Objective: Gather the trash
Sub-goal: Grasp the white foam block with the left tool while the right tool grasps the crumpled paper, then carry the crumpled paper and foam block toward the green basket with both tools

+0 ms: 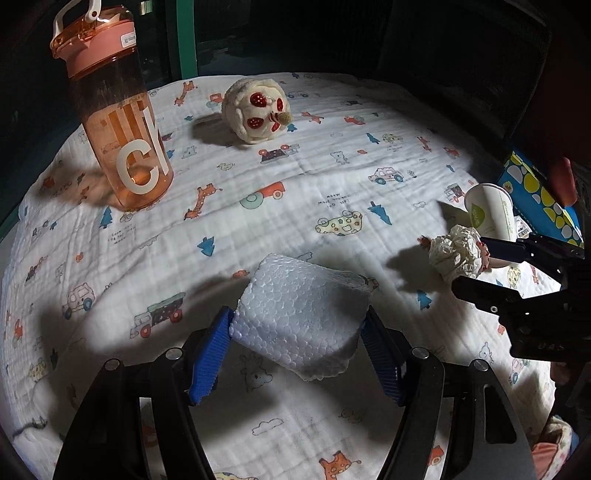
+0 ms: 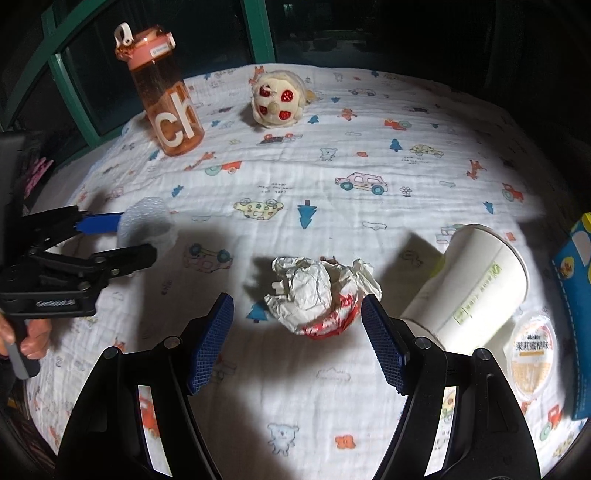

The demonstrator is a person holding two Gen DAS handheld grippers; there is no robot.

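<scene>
Your left hand-held gripper (image 1: 297,349) has its blue pads pressed on either side of a white foam block (image 1: 299,317), and the block looks lifted clear of the patterned cloth (image 1: 332,177) over the worktop, casting a shadow below; the near underside of the block is hidden from you. Your right hand-held gripper (image 2: 297,341) stands partly open, its pads apart from the crumpled paper ball (image 2: 317,295) that lies between and just ahead of them. The right pad sits very near the ball's red-printed edge, but whether it touches cannot be told from either view.

Just to the right of the right gripper, a white paper cup (image 2: 476,280) lies tipped on its side, its mouth hard to read behind the finger. Beside it a round lidded tub (image 2: 533,360) is partly cut off by the gripper frame, and a blue box (image 2: 576,295) runs out of the picture at the edge.

To the left in the right wrist view you can see your other gripper side-on, with fingers (image 2: 31,338) of your hand on its handle, mostly cropped.

Farther ahead of both grippers, a cream plush toy (image 1: 256,110) with red patches sits on the cloth. To its left stands an orange water bottle (image 1: 114,110) with a pink lid, upright. Behind the worktop, all is dark except a green frame (image 2: 258,29).
</scene>
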